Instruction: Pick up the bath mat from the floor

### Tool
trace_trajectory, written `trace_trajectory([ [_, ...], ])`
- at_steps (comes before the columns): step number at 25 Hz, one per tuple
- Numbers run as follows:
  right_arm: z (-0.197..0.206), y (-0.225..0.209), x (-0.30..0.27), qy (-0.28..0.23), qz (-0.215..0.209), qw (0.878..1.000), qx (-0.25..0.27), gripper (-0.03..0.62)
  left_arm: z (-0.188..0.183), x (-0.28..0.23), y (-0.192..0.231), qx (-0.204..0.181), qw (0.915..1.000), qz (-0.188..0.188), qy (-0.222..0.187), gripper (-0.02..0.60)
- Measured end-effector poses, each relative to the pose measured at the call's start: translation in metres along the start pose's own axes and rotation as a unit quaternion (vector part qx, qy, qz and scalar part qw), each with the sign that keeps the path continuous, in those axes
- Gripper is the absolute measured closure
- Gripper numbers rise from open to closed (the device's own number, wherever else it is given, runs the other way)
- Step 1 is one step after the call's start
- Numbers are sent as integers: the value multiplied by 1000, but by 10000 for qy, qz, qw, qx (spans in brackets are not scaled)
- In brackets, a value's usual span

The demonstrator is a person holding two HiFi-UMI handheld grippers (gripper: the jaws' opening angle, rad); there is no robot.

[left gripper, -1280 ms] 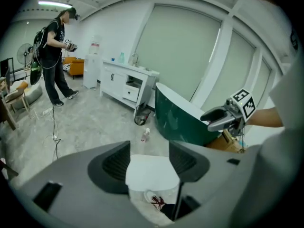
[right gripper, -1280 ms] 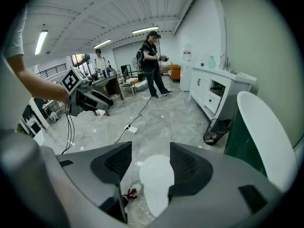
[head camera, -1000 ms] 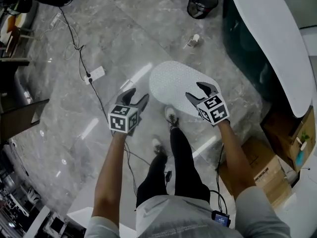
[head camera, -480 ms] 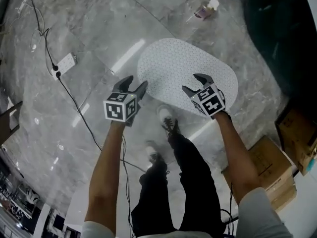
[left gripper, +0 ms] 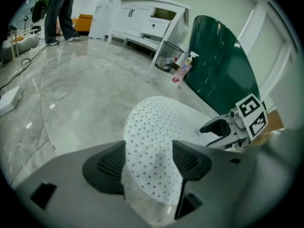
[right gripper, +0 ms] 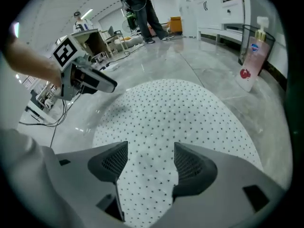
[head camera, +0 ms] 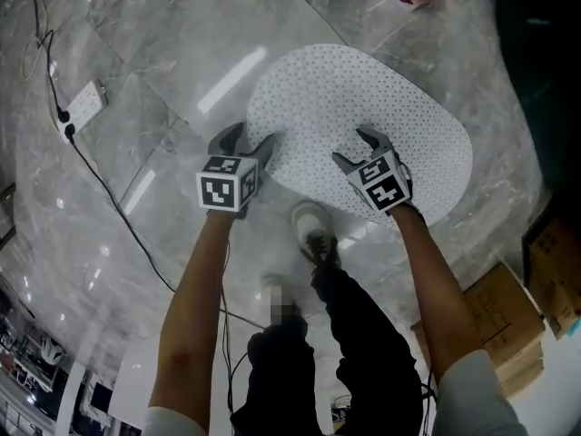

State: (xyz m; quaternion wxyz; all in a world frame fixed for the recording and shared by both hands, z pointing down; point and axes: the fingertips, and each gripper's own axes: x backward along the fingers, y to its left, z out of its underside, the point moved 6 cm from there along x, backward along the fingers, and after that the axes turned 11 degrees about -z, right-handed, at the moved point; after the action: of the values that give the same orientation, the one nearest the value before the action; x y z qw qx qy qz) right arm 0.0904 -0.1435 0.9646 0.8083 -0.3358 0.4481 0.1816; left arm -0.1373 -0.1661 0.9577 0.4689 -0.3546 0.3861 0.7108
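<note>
Hovering above bath mat [head camera: 363, 98]: left gripper [head camera: 252, 134] and right gripper [head camera: 352, 145]; jaws just widened, apparently gripping nothing.

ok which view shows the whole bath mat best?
Head view: the bath mat shows as a near-complete oval on the floor, with only its near edge covered. Left gripper view shows it foreshortened from a low angle. Right gripper view shows most of it, with the near part blocked.
</note>
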Motion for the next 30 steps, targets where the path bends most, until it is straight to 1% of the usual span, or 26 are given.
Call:
trace_trajectory([
  [2, 10, -7, -10, 90, 30, 9998, 167, 292, 1, -11, 4, -36, 9999, -116, -109, 296],
  [4, 19, -12, -16, 124, 24, 9995, 299, 287, -1, -20, 5, -219, 9992, -208, -267, 295],
  [6, 26, -13, -20, 56, 54, 9991, 413, 286, 0, -26, 4, -260, 9991, -203, -253, 292],
  [8, 29, -12, -20, -81, 118, 9988, 473, 286, 5, -32, 4, -127, 9996, -207, -132, 278],
  [10, 30, -12, -21, -258, 167, 9987, 398, 286, 10, -39, 6, 54, 9997, -252, -58, 267],
  [14, 29, -12, -23, -549, 225, 9981, 192, 287, 15, -43, 3, 307, 9988, -336, -158, 249],
  [16, 30, -12, -23, -653, 293, 9973, 150, 287, 13, -43, -4, 395, 9989, -198, -131, 245],
  [17, 31, -12, -23, -695, 331, 9969, 133, 287, 13, -44, -10, 347, 9994, -34, -70, 246],
  [20, 31, -12, -23, -857, 356, 9957, -70, 287, 14, -51, -45, 36, 9978, 646, 108, 252],
  [21, 31, -12, -23, -897, 333, 9953, -130, 287, 13, -54, -57, -33, 9969, 776, 106, 252],
  [22, 31, -13, -22, -904, 301, 9954, -134, 287, 13, -57, -68, -24, 9963, 858, 93, 252],
  [24, 32, -13, -22, -850, 230, 9961, -4, 287, 11, -62, -85, 99, 9952, 974, 76, 254],
  [25, 32, -13, -22, -827, 200, 9963, 72, 287, 11, -65, -93, 110, 9947, 1021, 67, 265],
  [27, 32, -13, -22, -869, 168, 9960, 116, 287, 9, -69, -105, 55, 9945, 1045, 48, 331],
  [30, 34, -15, -22, -1119, 136, 9935, -126, 287, 6, -73, -105, 175, 9958, 894, 126, 478],
])
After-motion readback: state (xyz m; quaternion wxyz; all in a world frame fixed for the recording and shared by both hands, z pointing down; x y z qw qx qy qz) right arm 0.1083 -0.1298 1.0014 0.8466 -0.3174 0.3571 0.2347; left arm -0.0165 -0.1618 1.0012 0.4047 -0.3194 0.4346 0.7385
